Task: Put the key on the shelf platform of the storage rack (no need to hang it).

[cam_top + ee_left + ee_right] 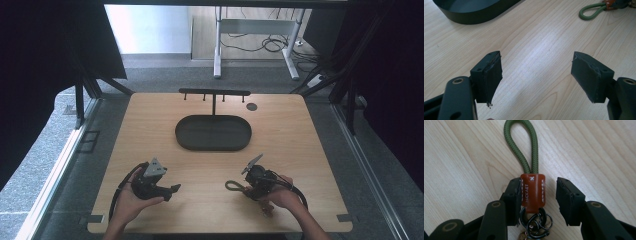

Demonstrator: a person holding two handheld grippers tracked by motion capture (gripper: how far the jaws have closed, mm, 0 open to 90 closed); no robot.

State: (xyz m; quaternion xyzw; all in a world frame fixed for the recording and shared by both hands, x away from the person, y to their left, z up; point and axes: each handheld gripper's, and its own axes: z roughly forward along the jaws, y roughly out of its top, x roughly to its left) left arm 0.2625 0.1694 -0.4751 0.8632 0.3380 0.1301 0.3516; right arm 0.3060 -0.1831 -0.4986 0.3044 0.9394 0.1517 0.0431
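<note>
A keychain lies on the wooden table near its front right: an olive-green cord loop [522, 147], a brown leather tab [533, 192] and dark metal rings [535, 221]. My right gripper [539, 191] straddles the tab. One pad rests against the tab's side and the other stands a small gap away, so it is open. In the high view the right gripper [246, 186] points left, with the cord loop [232, 186] sticking out past it. My left gripper [539, 75] is held wide open over bare wood with nothing between its pads, and it sits at the front left [172, 190].
A black oval tray [186, 142] sits at the table's centre, its edge also in the left gripper view [469, 18]. Behind it stands a black rack with hooks [214, 92], and a small dark disc [251, 106] lies at the back right.
</note>
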